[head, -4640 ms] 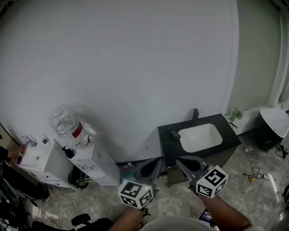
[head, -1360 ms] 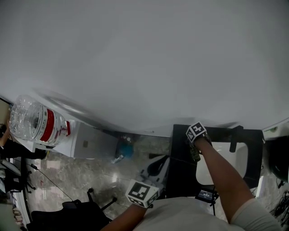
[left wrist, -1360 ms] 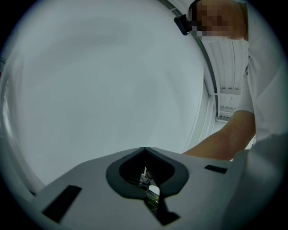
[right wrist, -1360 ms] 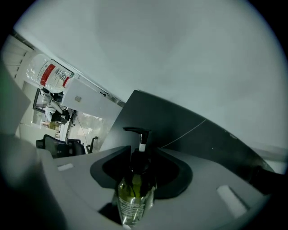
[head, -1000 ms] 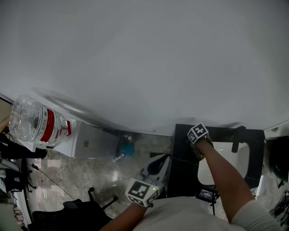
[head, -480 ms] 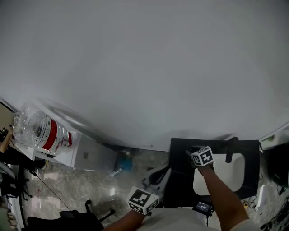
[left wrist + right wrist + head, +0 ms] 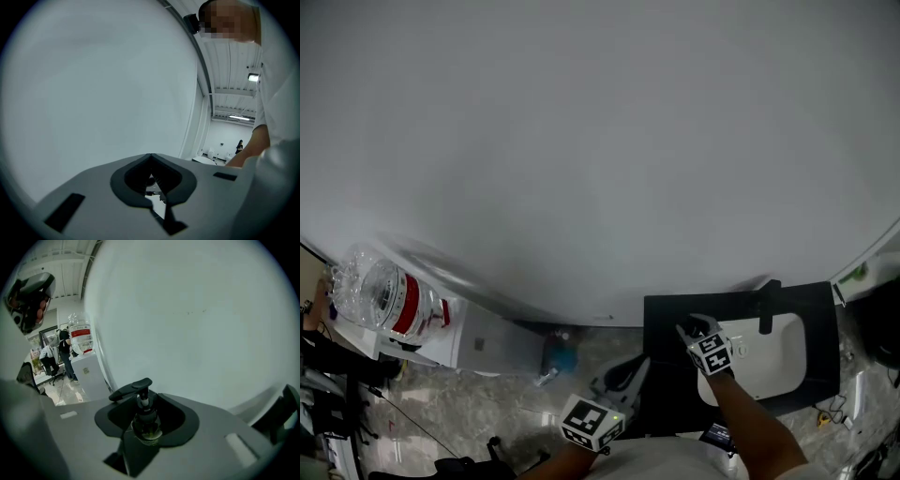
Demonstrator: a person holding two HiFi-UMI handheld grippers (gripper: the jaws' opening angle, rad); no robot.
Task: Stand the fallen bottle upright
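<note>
A big clear water jug (image 7: pixel 384 295) with a red label sits on its white cooler (image 7: pixel 483 342) at the left. A white basin (image 7: pixel 773 352) is set in a black counter (image 7: pixel 670 323). Over that counter's left part the right claw (image 7: pixel 687 328) clamps a small pump bottle (image 7: pixel 146 420), pump uppermost (a little greenish liquid shows low inside), jaws fairly wide around its body. The left claw (image 7: pixel 151 155), nearer the person, has its jaws together on nothing.
</note>
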